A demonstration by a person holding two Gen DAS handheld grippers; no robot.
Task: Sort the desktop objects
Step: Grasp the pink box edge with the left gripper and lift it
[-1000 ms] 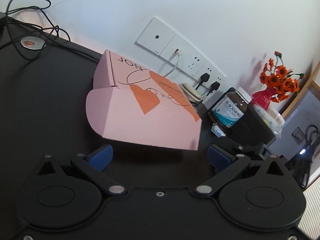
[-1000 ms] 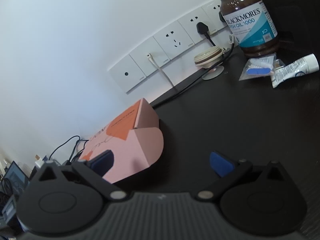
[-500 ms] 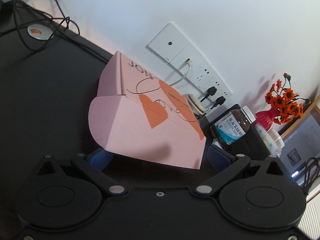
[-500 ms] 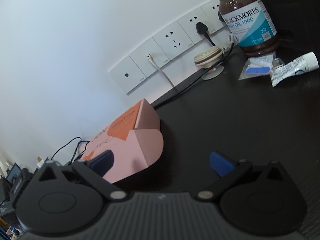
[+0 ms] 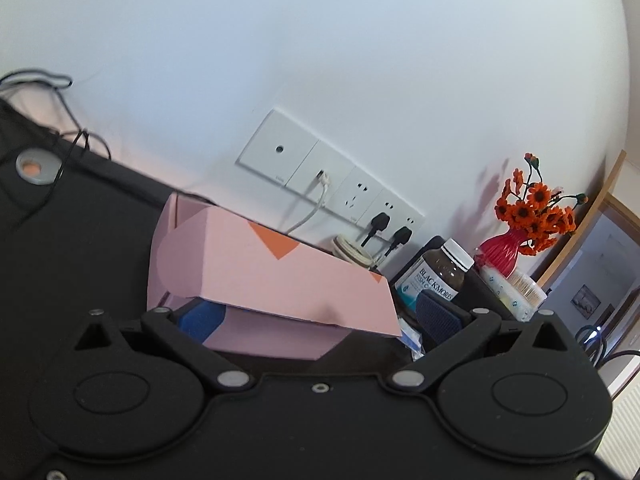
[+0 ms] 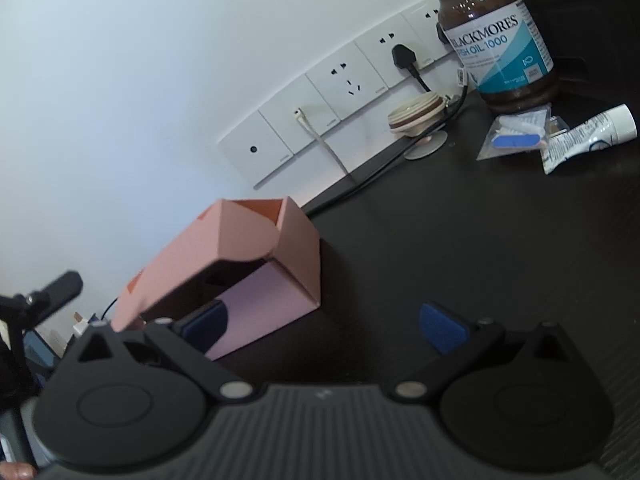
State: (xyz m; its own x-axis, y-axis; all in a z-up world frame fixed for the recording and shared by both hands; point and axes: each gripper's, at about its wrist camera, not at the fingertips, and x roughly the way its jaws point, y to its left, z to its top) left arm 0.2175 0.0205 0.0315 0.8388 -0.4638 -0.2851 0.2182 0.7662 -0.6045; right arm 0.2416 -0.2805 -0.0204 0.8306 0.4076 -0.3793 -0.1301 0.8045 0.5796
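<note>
A pink cardboard box (image 5: 276, 276) with orange patches lies on the black desk (image 6: 440, 240) near the wall. Its lid is lifted, leaving a dark gap at the front. My left gripper (image 5: 318, 316) is open and right up against the box; its left pad (image 5: 200, 318) sits under the raised lid flap, its right pad (image 5: 436, 314) is off the box's right end. In the right wrist view the box (image 6: 272, 256) lies ahead on the left. My right gripper (image 6: 324, 326) is open and holds nothing; its left pad (image 6: 208, 326) overlaps the box's front.
A brown fish-oil bottle (image 6: 496, 40), a white tube (image 6: 588, 136), a small clear bag (image 6: 516, 136) and a round beige coil (image 6: 416, 114) sit right of the box. Wall sockets (image 5: 332, 188) with plugged cables run behind. A red vase with orange flowers (image 5: 504, 252) stands far right.
The box's lid was shut and is now lifted, with my left gripper's left pad under its flap. The left gripper dropped lower and closer. The right gripper barely moved.
</note>
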